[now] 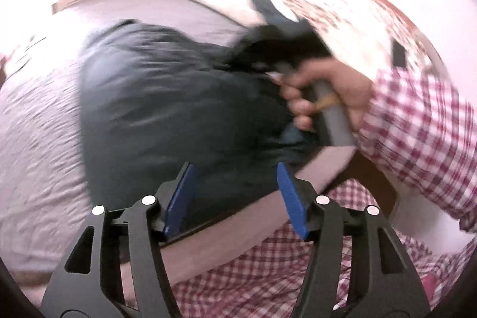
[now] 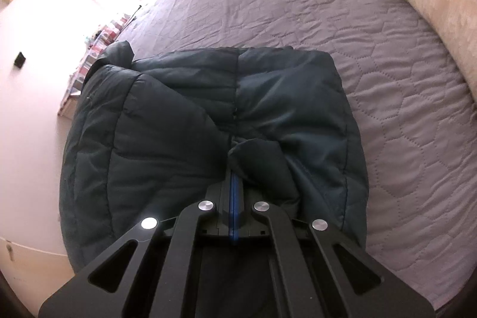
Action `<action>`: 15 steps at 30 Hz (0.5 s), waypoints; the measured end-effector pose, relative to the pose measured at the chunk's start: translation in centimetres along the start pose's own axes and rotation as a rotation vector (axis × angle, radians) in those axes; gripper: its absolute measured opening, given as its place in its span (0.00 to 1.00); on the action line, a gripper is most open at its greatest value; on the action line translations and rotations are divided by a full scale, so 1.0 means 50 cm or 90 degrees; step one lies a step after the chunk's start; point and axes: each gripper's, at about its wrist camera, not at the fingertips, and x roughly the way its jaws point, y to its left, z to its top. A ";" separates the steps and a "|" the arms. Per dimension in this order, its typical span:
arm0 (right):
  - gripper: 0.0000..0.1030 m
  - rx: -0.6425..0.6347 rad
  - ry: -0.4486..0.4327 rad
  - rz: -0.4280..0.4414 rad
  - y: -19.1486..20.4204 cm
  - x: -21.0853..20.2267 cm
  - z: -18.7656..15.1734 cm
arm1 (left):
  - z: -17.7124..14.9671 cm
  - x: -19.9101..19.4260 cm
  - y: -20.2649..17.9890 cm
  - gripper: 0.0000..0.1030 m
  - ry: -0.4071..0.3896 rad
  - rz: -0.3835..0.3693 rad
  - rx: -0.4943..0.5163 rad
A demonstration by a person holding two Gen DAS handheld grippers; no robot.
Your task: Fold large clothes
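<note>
The dark quilted jacket (image 2: 208, 121) is lying folded in a bulky block near the bed's (image 2: 298, 5) near edge. The right gripper (image 2: 234, 169) is pinching a fold of the jacket's top layer, jaws together on it. The left gripper (image 1: 235, 195) is hovering above with jaws apart and nothing between them. The padding looks light, soft, springy and slippery; gripping at stitched seams or hems should hold best.

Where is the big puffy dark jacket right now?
The dark teal quilted puffer jacket lies folded on the grey quilted bedspread, filling the middle of the right wrist view, with the right gripper shut on a fold at its near edge.
</note>
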 end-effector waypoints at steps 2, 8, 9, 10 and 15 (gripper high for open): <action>0.00 -0.012 -0.003 -0.013 0.003 -0.016 -0.006 | -0.015 -0.020 0.041 0.57 -0.005 0.031 -0.046; 0.03 -0.052 -0.059 -0.022 0.046 -0.112 -0.037 | -0.070 -0.017 0.132 0.57 0.018 0.066 -0.174; 0.04 -0.067 -0.073 -0.025 0.055 -0.130 -0.048 | -0.074 -0.015 0.135 0.57 0.021 0.070 -0.182; 0.04 -0.089 -0.089 -0.030 0.069 -0.157 -0.069 | -0.079 -0.012 0.140 0.57 0.024 0.076 -0.191; 0.04 -0.146 -0.106 -0.026 0.097 -0.218 -0.190 | -0.089 0.004 0.138 0.57 0.027 0.081 -0.213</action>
